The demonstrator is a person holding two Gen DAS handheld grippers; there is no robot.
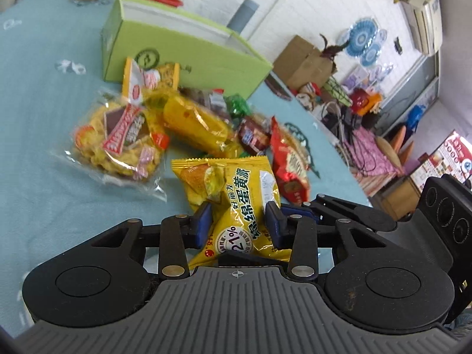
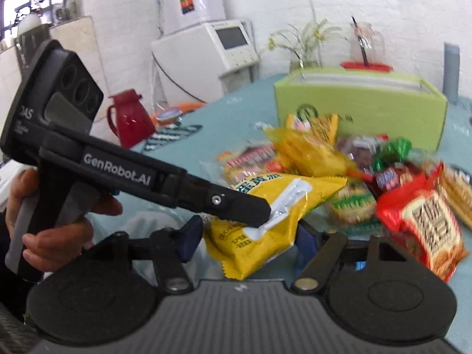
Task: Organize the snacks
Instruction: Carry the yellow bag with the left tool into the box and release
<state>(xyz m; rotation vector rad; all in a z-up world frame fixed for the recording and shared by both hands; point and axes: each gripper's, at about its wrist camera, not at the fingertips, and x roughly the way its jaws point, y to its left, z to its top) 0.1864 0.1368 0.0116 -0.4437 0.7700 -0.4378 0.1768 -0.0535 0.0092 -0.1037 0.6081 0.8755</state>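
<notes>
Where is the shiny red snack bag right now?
In the left wrist view, the shiny red snack bag lies on the blue tablecloth at the right edge of the snack pile, beside the yellow egg-yolk pie packet and in front of the green cardboard box.

Both grippers, the left gripper (image 1: pixel 239 221) and the right gripper (image 2: pixel 246 237), are black with blue pads, shiny round screws, and white "GenRobot.AI" letters.

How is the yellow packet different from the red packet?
The yellow packet is yellow with a white patch, while the red packet is red. The yellow packet is pinched between the pads of the left gripper, but the red packet lies free on the blue cloth beside other snacks. Both are sealed snack packets with printed characters.
</notes>
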